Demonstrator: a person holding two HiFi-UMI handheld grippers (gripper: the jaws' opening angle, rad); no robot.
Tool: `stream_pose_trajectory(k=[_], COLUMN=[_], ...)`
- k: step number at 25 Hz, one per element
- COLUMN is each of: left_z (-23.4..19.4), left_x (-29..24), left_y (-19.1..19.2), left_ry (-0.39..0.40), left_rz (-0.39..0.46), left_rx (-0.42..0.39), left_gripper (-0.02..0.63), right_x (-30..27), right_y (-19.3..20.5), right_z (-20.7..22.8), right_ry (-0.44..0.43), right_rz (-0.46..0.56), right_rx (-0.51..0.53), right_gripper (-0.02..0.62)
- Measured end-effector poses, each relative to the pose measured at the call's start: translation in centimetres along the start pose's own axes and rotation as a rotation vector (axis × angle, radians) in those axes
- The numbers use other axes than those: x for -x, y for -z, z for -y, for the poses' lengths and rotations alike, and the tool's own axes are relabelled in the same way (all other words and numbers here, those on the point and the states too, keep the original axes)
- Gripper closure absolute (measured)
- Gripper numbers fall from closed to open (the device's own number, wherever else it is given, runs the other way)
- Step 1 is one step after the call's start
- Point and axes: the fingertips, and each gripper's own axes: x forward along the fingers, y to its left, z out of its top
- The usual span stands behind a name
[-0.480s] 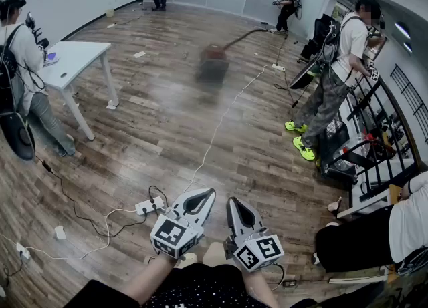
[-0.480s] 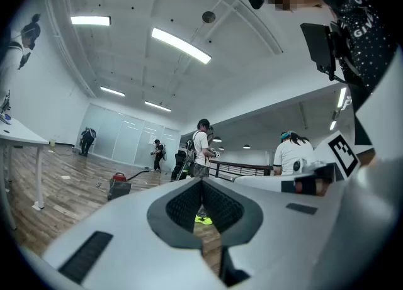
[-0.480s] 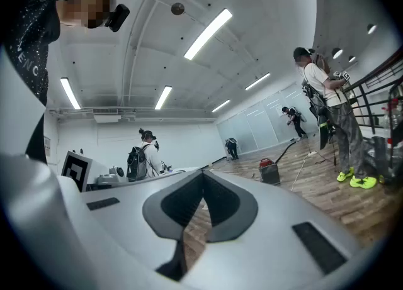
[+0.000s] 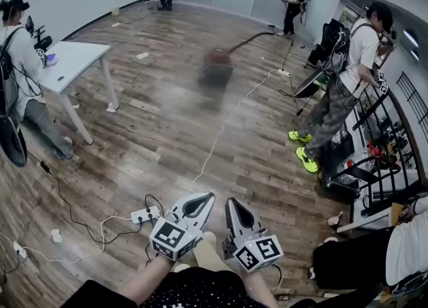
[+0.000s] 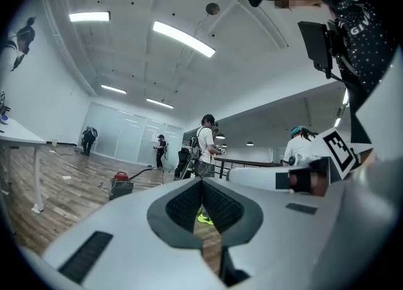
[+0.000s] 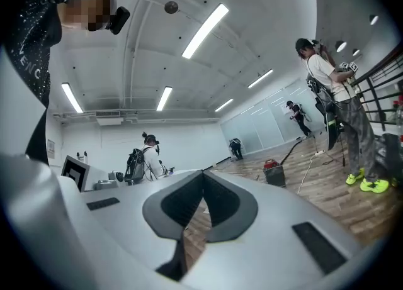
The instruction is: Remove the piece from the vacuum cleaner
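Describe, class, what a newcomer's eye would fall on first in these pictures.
At the bottom of the head view, two grey grippers with black-and-white marker cubes point forward side by side: the left gripper and right gripper, both shut and empty. Farther off, a red-topped dark vacuum cleaner with a dark hose stands on the brown wooden floor, a thin white cable trailing nearby.

light: bright, even, from long white ceiling strip lights (image 5: 183, 38) | glare: pale sheen on glossy brown wood-plank floor (image 4: 175, 109) | shadows: soft, faint | blur: far red-and-grey vacuum cleaner (image 4: 216, 66) smeared in head view | edges: fisheye bending, black corners in both gripper views
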Motion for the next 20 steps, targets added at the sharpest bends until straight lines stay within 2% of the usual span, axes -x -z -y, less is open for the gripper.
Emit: stream_pose_trajectory(k=[11, 20], left_z=[-5.9, -10.4], left_x=[-13.3, -18.8], left_y=[-2.1, -1.6], left_ry=[-0.051, -0.109], left_rz=[0.050, 0.029], left_rx=[-0.022, -0.007], left_gripper=[0.595, 0.595], right_x=[-7.8, -12.8], right_y=[-4.1, -3.8], right_z=[12.6, 17.3], right_ry=[-0.044, -0.089], right_rz=[0.008, -0.033], right_rx=[0.008, -0.025], right_gripper=[0.584, 0.584])
